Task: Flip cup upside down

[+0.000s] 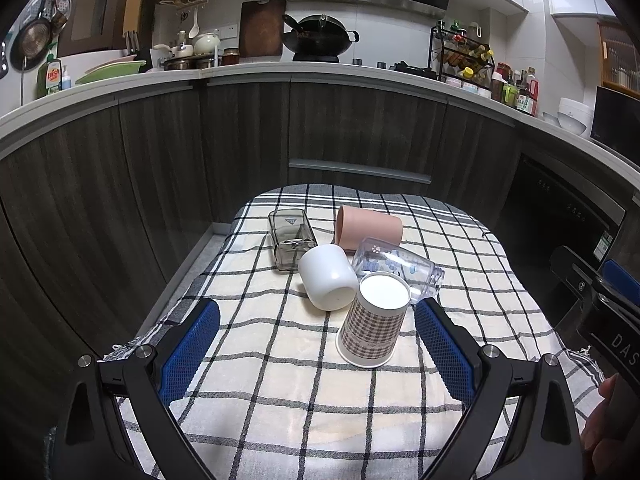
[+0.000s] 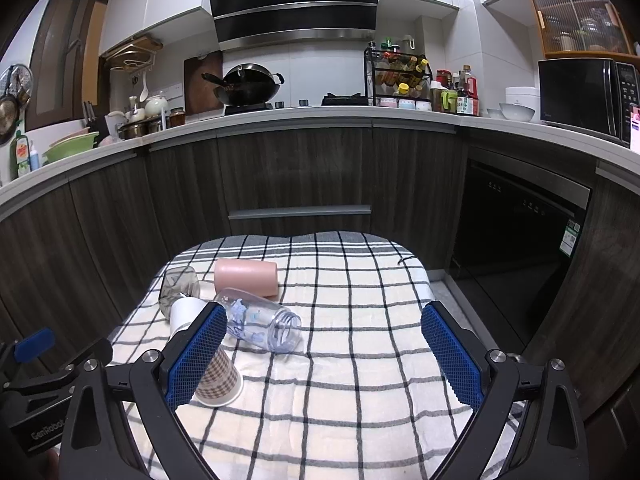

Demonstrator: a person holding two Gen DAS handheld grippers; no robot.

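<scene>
With both the left gripper and right gripper spread wide and empty, the plaid cup, already inverted at tabletop centre, is crowded at 11 o'clock by the white cup; a careless approach risks it being toppled.

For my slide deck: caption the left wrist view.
Open left gripper faces an upside-down plaid paper cup among toppled cups on a checked cloth.

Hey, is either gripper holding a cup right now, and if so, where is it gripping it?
Nothing is held. The left gripper and the right gripper are both open above the checked cloth; the plaid paper cup stands rim-down, untouched.
</scene>
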